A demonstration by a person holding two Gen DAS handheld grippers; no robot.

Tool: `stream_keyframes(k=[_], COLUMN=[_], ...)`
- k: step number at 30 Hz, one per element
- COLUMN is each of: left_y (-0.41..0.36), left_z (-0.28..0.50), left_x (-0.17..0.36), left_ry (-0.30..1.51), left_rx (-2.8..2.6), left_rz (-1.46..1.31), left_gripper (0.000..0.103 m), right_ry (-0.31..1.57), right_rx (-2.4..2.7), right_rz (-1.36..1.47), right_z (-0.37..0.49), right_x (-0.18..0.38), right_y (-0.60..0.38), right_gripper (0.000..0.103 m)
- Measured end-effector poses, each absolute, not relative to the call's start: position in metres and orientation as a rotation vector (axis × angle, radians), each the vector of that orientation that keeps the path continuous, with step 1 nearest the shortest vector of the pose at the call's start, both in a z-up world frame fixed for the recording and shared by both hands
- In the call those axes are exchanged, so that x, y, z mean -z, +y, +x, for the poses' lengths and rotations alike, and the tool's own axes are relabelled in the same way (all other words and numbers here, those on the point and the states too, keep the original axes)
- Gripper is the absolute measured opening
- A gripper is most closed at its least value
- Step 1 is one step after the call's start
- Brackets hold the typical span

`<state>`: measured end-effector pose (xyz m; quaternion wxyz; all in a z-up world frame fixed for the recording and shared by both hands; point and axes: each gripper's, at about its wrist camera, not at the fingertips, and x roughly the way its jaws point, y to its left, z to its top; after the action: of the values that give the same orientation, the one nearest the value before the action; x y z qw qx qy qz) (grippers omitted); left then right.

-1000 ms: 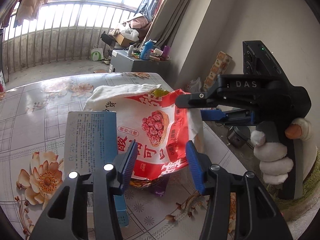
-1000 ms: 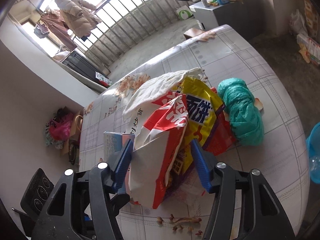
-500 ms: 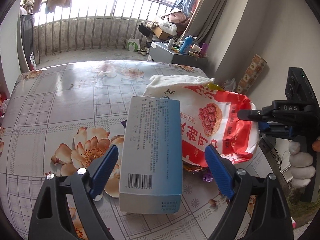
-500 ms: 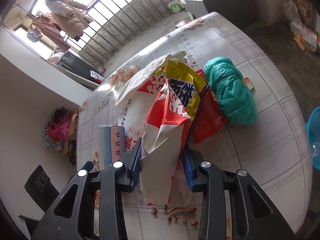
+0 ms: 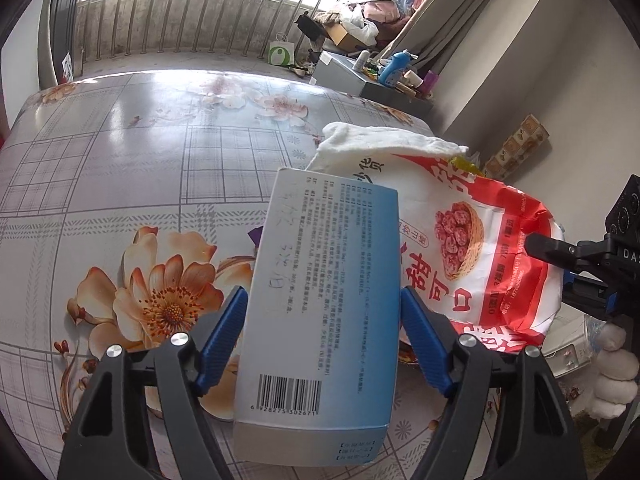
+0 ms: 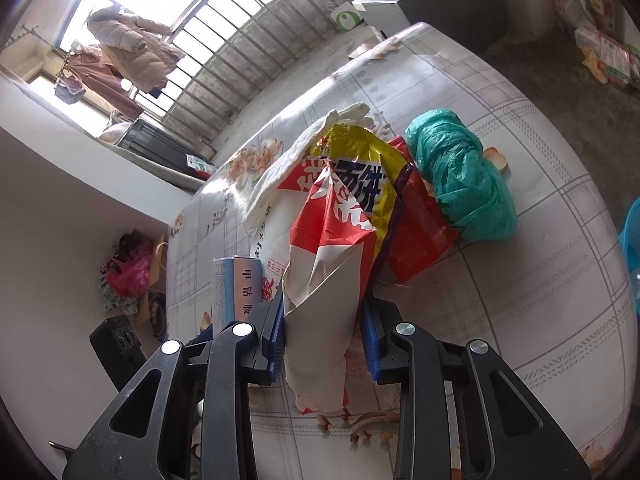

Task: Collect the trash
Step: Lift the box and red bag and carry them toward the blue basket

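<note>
My left claw [image 5: 322,316] straddles the blue box [image 5: 320,308]; its jaws, just closing, sit at the box's sides, and I cannot tell if they press. The box lies on the table [image 5: 120,168]. My right claw [image 6: 323,332], also just closing, pinches the red bag [image 6: 328,280]. A green bundle [image 6: 460,184] lies at two o'clock.

The blue box [image 5: 320,320] carries a barcode numbered 6 928275 302671. The red-and-white bag [image 5: 472,248] shows 甜可口. The yellow wrapper [image 6: 362,176] reads 饼. The right tool [image 5: 624,256] is marked DAS.
</note>
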<state>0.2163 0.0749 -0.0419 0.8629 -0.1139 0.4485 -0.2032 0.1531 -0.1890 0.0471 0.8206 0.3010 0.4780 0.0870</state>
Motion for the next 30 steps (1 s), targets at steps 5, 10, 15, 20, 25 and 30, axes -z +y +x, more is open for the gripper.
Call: stream_keyframes(k=[5,10,15,20,25,30], left_y=[0.078,0.091,0.096,0.09,0.074,0.037], left_z=[0.205,0.181,0.158,0.145,0.144,0.147], left_x=[0.033,0.009,-0.023,-0.05,-0.077,-0.1], left_ry=[0.915,0.878,0.806,0.742,0.712,0.695], left_rx=[0.418,0.403,0.408,0.426,0.476,0.557], left_rz=[-0.229,-0.217,-0.198,-0.209,-0.206,-0.16], left_gripper=[0.071,0.07,0.07,0.07,0.07,0.07], right_ry=[0.991,0.943,0.87,0.79,0.666,0.558], right_rx=[-0.186,-0.181,-0.188,-0.243,-0.206,-0.174], right_rz=[0.623,0.576,0.597,0.726,0.773,0.893], right_z=[0.145,0.128,0.108,0.101,0.09,0.064], right_x=[-0.056,-0.073,-0.083,-0.086,-0.108,-0.109], right_y=[-0.19,-0.196,-0.213,-0.238,-0.274,-0.328], right_gripper=[0.028,0.028,0.028,0.027,0.027,0.027])
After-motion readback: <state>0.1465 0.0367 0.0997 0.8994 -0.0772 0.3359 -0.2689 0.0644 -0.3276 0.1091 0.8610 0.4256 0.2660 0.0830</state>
